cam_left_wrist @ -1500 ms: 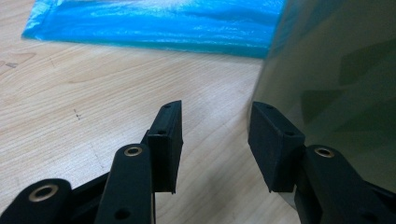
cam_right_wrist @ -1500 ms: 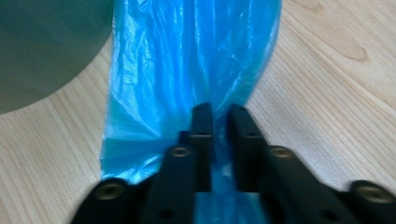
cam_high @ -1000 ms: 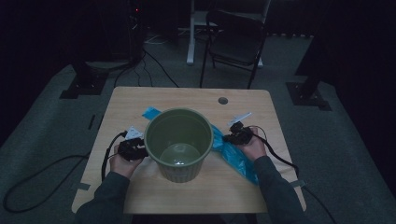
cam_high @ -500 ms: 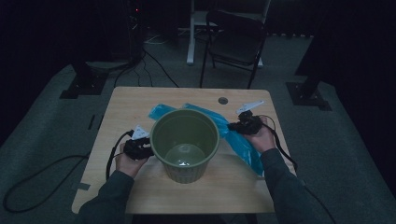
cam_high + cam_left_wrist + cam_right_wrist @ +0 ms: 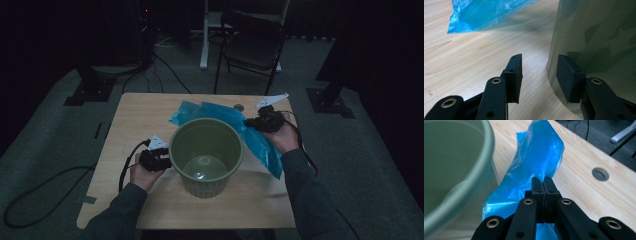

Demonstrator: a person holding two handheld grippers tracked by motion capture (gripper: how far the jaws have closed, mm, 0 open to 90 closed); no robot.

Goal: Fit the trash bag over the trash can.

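Blue plastic bin liner lies flat and crumpled on the wooden table, wrapping from the far side of the green waste bin round to its right. None of it is inside the bin yet. The bin stands upright at the table's near centre, mouth open, interior empty and bare.

Right gripper: jaws pressed fully together on a fold of the liner, the blue film bunching up above the tips. In the high view this gripper sits to the right of the bin and just beyond its rim, with the film lifted slightly off the table there.

Left gripper: jaws spread wide, holding nothing. One jaw stands over bare tabletop, the other right at the bin's outer wall, low down; whether it touches the wall cannot be told. In the high view it sits at the bin's left side.

Progress, as judged: early. Liner grasped by one edge only. Remaining: find and open the liner's mouth, lower it into the bin, fold its edge over the rim. The left gripper looks placed to steady the bin or join the grasp.

Beyond the table: a folding chair and cables on the grey floor.
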